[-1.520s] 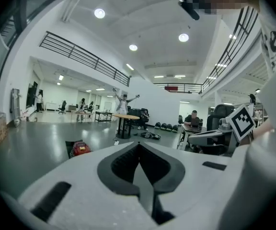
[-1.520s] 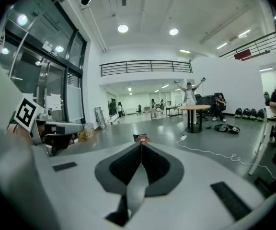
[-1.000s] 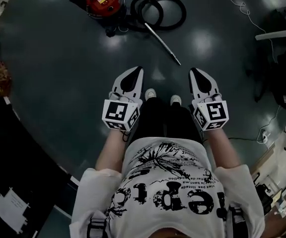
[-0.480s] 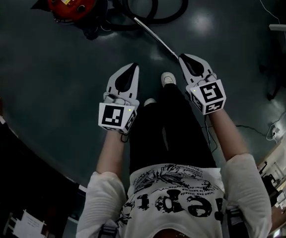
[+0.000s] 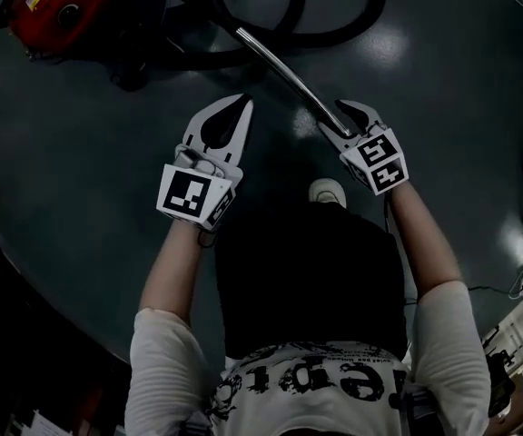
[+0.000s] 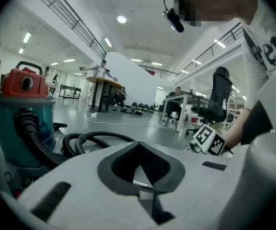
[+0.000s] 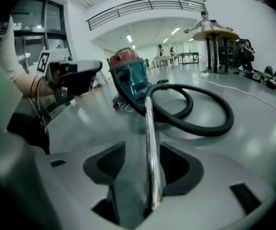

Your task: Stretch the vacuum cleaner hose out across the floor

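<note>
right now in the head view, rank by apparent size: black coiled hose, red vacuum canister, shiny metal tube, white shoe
1. black coiled hose
2. red vacuum canister, cropped by the frame
3. shiny metal tube, long but thin; unsure against the canister
4. white shoe

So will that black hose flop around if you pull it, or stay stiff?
Probably floppy: the black hose lies in loose loops, and its ribbed skin suggests it bends easily. The shiny metal tube at its end looks straight and rigid, so that part likely stays stiff. A hard tug might drag the vacuum cleaner.
</note>
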{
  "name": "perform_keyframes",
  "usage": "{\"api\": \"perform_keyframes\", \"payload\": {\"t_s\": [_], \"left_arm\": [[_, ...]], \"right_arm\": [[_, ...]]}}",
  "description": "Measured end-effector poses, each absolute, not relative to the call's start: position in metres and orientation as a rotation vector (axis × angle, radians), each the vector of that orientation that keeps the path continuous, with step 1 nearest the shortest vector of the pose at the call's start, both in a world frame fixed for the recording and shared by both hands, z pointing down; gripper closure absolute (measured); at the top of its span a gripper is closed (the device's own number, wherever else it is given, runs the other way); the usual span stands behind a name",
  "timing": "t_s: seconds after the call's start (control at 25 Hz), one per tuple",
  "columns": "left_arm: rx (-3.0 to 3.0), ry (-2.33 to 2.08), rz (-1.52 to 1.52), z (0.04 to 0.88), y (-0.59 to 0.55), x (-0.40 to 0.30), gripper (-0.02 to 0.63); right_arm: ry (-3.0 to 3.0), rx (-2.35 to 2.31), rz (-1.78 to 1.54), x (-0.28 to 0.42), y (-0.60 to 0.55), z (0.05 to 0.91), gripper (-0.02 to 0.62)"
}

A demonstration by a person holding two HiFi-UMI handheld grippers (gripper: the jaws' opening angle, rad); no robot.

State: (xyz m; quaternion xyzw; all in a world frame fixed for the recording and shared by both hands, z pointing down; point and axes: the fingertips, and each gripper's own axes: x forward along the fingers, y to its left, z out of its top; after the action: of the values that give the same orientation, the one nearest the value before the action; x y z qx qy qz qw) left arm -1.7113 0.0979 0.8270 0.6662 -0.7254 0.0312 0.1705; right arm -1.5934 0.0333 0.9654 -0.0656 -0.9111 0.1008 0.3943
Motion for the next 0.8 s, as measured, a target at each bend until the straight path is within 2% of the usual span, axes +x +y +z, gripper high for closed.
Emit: {"api": "perform_keyframes", "payload": {"t_s": [0.08, 0.24, 0.48, 0.64, 0.72, 0.8], "left_arm": [[1.921, -2.044, 0.16, 0.853, 0.093, -1.713, 0.603], [1.876, -2.022, 0.186, 0.893, 0.1, -1.718, 0.603], [1.82, -2.009, 0.234, 0.923, 0.11, -1.72, 0.603], [1.803, -2.0, 0.233, 0.934, 0.123, -1.722, 0.603], [1.781, -2.007, 0.24, 0.938, 0.13, -1.727, 0.603], [1.784, -2.017, 0.27, 0.939, 0.134, -1.728, 0.603]], "right_arm": [[-2.243, -0.159, 0.223, -1.592, 0.029, 1.019, 0.374], [-2.132, -0.132, 0.252, -1.586, 0.03, 1.089, 0.371], [-2.088, -0.236, 0.184, -1.607, 0.044, 1.128, 0.373], [-1.971, -0.325, 0.009, -1.618, 0.054, 1.151, 0.374], [-1.954, -0.308, -0.018, -1.621, 0.053, 1.156, 0.397], [-1.96, -0.273, -0.001, -1.621, 0.049, 1.156, 0.458]]}}
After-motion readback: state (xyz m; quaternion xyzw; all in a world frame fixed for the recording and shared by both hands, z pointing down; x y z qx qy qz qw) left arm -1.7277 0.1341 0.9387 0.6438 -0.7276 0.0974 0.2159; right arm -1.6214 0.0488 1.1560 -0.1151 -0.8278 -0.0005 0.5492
